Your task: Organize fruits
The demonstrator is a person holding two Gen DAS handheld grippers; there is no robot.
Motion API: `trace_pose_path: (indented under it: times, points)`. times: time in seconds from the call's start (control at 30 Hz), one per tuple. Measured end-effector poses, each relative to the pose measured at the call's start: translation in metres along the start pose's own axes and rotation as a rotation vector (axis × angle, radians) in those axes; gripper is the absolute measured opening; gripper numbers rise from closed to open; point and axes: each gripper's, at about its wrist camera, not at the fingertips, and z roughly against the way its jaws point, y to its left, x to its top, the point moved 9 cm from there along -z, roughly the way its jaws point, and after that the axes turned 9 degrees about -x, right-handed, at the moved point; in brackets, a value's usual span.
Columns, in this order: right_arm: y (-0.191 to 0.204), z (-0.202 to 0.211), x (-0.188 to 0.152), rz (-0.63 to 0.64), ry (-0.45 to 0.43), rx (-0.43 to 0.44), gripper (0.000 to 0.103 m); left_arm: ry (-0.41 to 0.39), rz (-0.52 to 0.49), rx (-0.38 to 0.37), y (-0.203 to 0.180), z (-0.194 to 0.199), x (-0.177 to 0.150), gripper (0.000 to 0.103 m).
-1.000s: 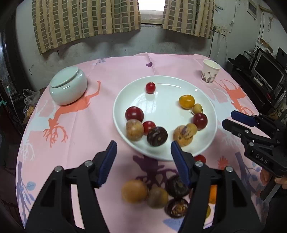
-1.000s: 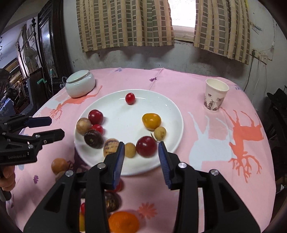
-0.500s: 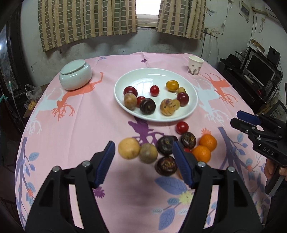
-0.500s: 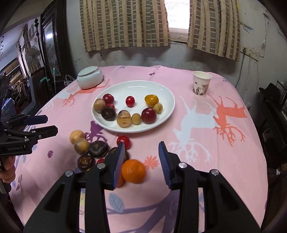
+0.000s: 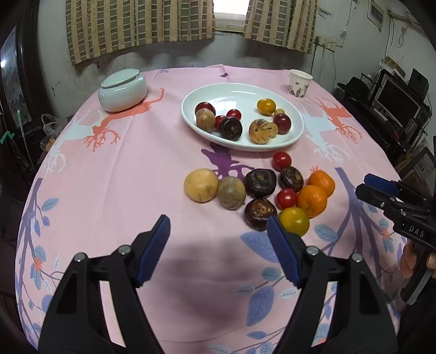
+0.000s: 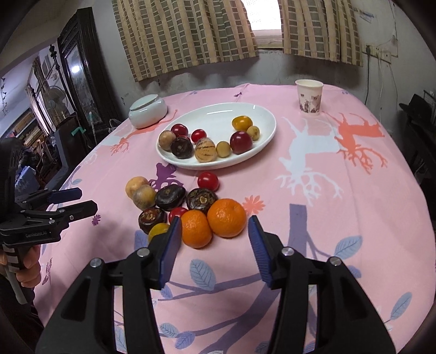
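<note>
Left wrist view: right tongs (image 5: 372,183) cut by right edge. Right wrist view: yellow fruit (image 6: 159,230) half behind a blue pad; small red fruit (image 6: 177,213) partly hidden by near orange (image 6: 196,228). Cup print (image 6: 308,102) unreadable.

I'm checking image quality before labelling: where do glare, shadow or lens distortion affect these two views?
Left wrist view: the window is blown out white, a soft dark shadow lies on the pink patterned tablecloth between the left hand-held gripper fingers, and the table edge bows. Right wrist view: glare streaks the white oval plate, and black vignette fills the corners; fruit stays sharp.
</note>
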Motion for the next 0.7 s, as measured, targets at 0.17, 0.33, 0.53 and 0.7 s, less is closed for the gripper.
trace_pose_path:
  times: [0.17,0.33,0.53,0.7]
  points:
    - [-0.001,-0.005,-0.005,0.016,0.013,-0.015,0.053,0.019,0.003,-0.006,0.000,-0.009,-0.004,0.076]
    - [-0.003,-0.011,-0.009,0.019,0.027,-0.017,0.053,0.037,-0.001,-0.016,-0.004,-0.022,-0.010,0.077]
    - [-0.004,-0.018,-0.013,0.017,0.045,-0.009,0.053,0.061,-0.021,-0.015,-0.004,-0.035,-0.016,0.077]
    - [-0.003,-0.022,-0.016,0.014,0.056,0.002,0.053,0.063,-0.041,0.006,0.009,-0.038,-0.011,0.077]
